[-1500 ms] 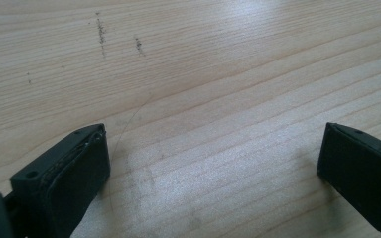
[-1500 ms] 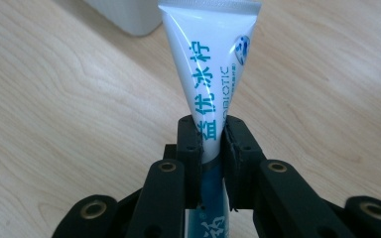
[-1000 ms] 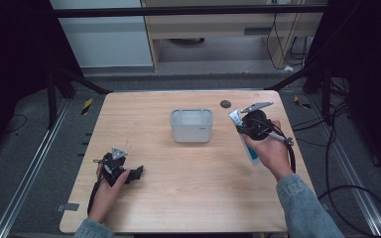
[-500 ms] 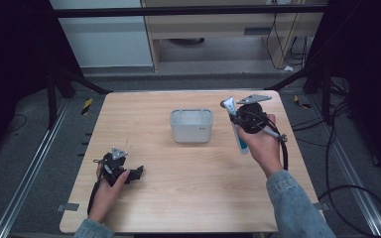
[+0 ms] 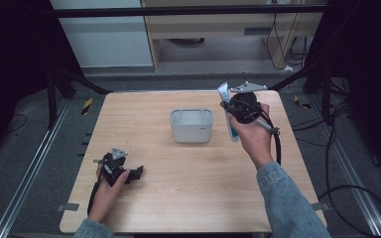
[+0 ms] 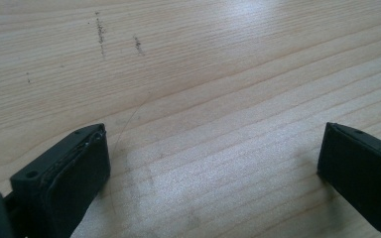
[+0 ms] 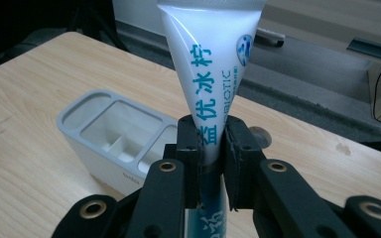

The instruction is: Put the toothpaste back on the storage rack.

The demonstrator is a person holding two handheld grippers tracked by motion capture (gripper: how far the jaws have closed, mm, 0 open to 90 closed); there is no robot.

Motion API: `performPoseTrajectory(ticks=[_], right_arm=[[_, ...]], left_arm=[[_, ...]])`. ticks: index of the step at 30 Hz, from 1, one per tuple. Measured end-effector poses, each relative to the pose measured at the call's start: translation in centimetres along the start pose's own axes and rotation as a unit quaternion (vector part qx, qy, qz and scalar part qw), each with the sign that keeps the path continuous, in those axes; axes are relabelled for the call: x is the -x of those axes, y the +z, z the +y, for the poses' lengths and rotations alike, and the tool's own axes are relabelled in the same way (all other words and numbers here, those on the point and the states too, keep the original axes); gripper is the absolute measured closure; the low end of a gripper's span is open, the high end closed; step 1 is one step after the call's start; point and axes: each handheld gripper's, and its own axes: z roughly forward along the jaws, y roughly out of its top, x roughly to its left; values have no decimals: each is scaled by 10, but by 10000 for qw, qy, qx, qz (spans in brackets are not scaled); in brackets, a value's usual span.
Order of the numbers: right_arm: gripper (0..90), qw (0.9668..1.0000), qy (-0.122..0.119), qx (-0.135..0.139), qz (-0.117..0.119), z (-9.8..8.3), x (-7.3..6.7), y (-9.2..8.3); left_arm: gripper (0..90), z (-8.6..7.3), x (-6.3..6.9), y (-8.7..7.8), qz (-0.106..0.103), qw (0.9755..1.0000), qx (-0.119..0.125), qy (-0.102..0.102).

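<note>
My right claw (image 7: 211, 163) is clamped on a white tube (image 7: 213, 59) with blue lettering, gripping it low on the body; the broad crimped end rises above the jaws and the darker end hangs below them. In the high view the tube (image 5: 226, 106) is held off the worktop (image 5: 188, 178), just right of the grey holder (image 5: 191, 125) that stands at mid-worktop. The holder (image 7: 114, 136) is an open-topped, divided box; its compartments look empty.

My left claw (image 5: 131, 173) rests at the near left of the worktop, jaws wide apart and holding nothing; in its own view the bare wood lies between them.

Risks, as I judge them:
- The tube is soft and tapered, and the grip is narrow. It could pivot or slip between the jaws if swung.
- If it is meant for the holder, the compartments are narrow. A tilted approach could catch the rim.
- The holder looks light and nothing steadies it. A sideways knock could push or tip it.
</note>
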Motion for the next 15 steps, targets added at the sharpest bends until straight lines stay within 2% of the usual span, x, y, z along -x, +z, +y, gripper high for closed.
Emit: performPoseTrajectory(ticks=[4, 8, 15], right_arm=[[791, 9996, 202, 156, 89, 8, 0, -1], [791, 9997, 115, 213, -29, 17, -1, -1], [790, 9993, 134, 360, -43, 28, -6, 1]], left_arm=[[0, 0, 0, 0, 2, 10000, 10, -9], [0, 0, 0, 0, 4, 10000, 11, 2], [0, 0, 0, 0, 5, 10000, 11, 5]])
